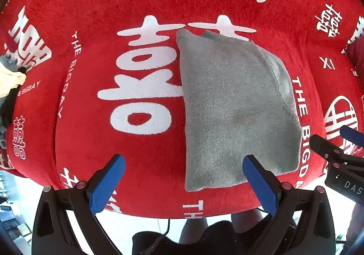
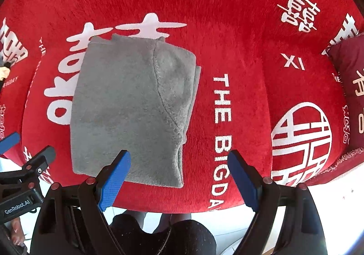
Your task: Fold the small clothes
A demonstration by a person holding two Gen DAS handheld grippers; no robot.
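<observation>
A grey fleece garment (image 1: 234, 105) lies folded flat on a red plush cover with white characters (image 1: 145, 0). My left gripper (image 1: 182, 183) points down over the garment's near left corner, its blue pads (image 1: 107, 184) wide apart with nothing between them. In the right wrist view the same grey garment (image 2: 127, 109) lies left of centre. My right gripper (image 2: 179, 180) hangs open above its near right corner, one blue pad (image 2: 115, 181) over the cloth, the other over the red cover (image 2: 250, 73). Each gripper shows at the edge of the other's view.
A heap of cream, grey and black clothes (image 1: 9, 86) lies at the far left. A dark red cushion (image 2: 350, 68) sits at the right. The cover's near edge (image 1: 159, 214) drops to a white floor, where the person's legs in dark shorts (image 2: 163, 234) stand.
</observation>
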